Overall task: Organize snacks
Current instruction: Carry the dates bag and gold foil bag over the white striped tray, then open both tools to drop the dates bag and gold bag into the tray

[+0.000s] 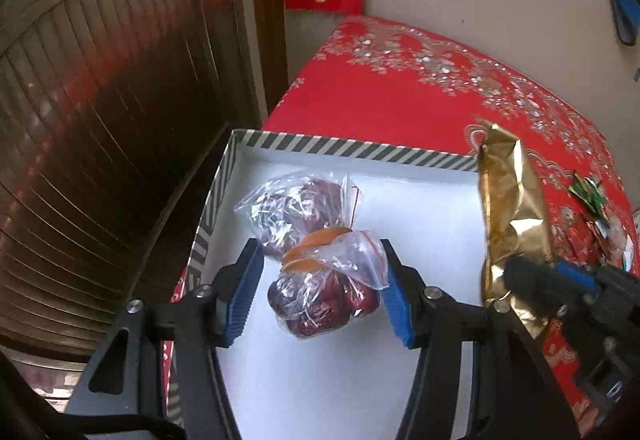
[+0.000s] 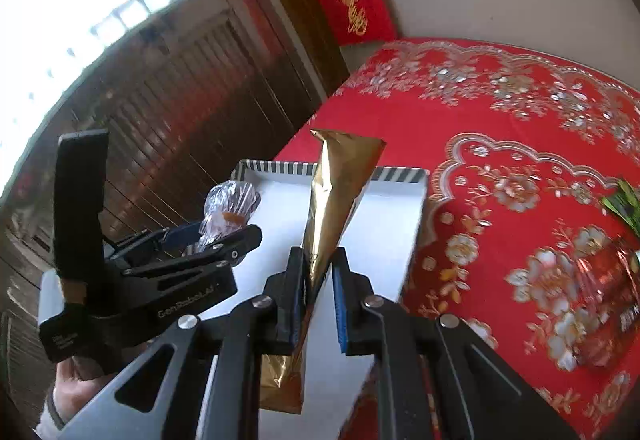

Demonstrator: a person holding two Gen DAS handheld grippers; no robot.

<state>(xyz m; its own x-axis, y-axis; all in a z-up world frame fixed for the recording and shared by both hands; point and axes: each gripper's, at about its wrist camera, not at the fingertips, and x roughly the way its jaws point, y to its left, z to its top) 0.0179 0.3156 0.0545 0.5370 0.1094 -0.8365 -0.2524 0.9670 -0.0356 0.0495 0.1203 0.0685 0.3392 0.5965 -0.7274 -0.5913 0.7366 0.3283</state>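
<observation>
A clear bag of red dates point(image 1: 316, 260), bound with an orange band, hangs between the blue pads of my left gripper point(image 1: 320, 248), which is shut on it above the white box point(image 1: 360, 151) with a striped rim. In the right wrist view the same bag point(image 2: 230, 205) sticks out of the left gripper point(image 2: 216, 236) over the box point(image 2: 400, 173). My right gripper point(image 2: 318, 260) is shut on a gold foil packet point(image 2: 340, 179) that stands upright above the box's right half. The left wrist view shows that packet point(image 1: 508, 199) and the right gripper point(image 1: 560, 292) at the right.
The box lies at the left end of a table with a red flowered cloth point(image 2: 520, 111). More wrapped snacks, green point(image 2: 624, 203) and red point(image 2: 608, 276), lie on the cloth at the right. A dark slatted door point(image 1: 100, 119) stands close on the left. A person's hand point(image 2: 72, 388) holds the left gripper.
</observation>
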